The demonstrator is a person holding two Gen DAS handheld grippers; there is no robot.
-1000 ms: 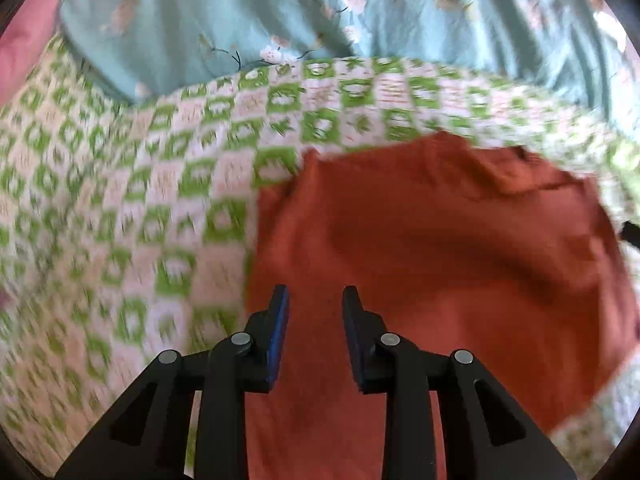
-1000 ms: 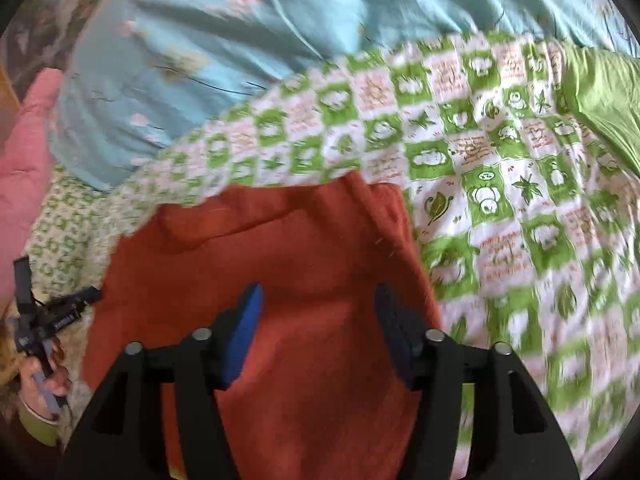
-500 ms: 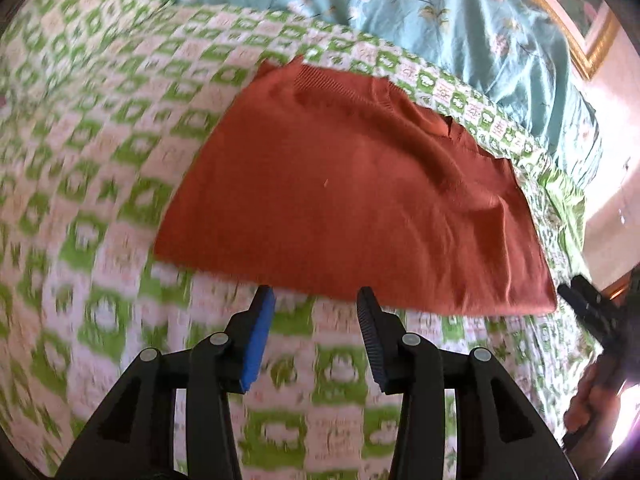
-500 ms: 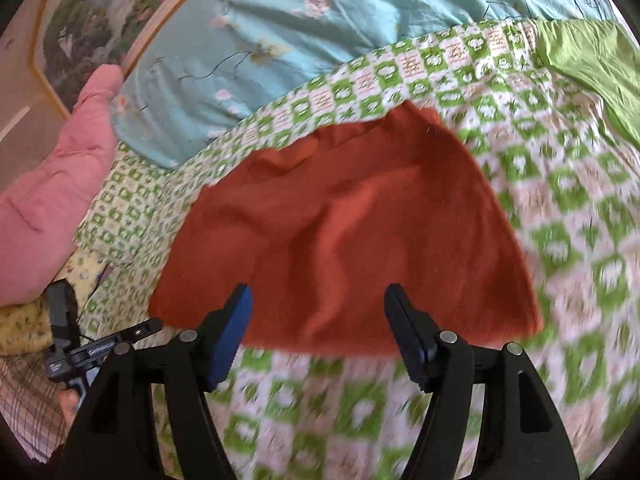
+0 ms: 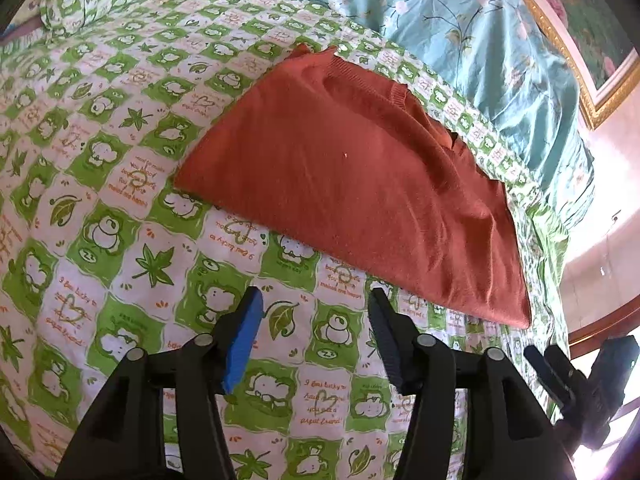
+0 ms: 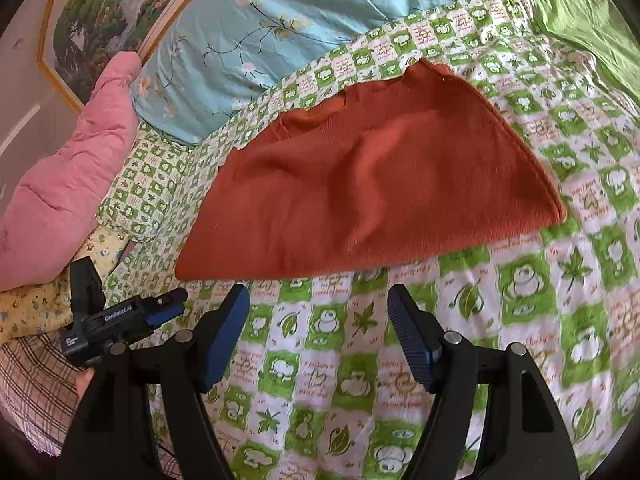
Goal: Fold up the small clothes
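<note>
A rust-orange knitted garment [image 5: 360, 168] lies folded flat on the green-and-white checked bedspread [image 5: 120, 208]; it also shows in the right wrist view [image 6: 372, 184]. My left gripper [image 5: 316, 300] is open and empty, held above the bedspread just short of the garment's near edge. My right gripper [image 6: 318, 296] is open and empty, also just short of the near edge. The left gripper shows at the lower left of the right wrist view [image 6: 176, 300], and the right gripper's body sits at the lower right of the left wrist view.
A teal floral quilt [image 6: 320, 12] lies behind the garment. A pink padded cover [image 6: 68, 184] and a yellow cloth [image 6: 36, 304] lie at the left. A green cloth [image 6: 592, 20] lies at the far right. A framed picture [image 5: 580, 20] hangs behind the bed.
Both grippers have pulled back from over the garment and risen. The garment now lies flat ahead of both. The left jaws have opened wider.
</note>
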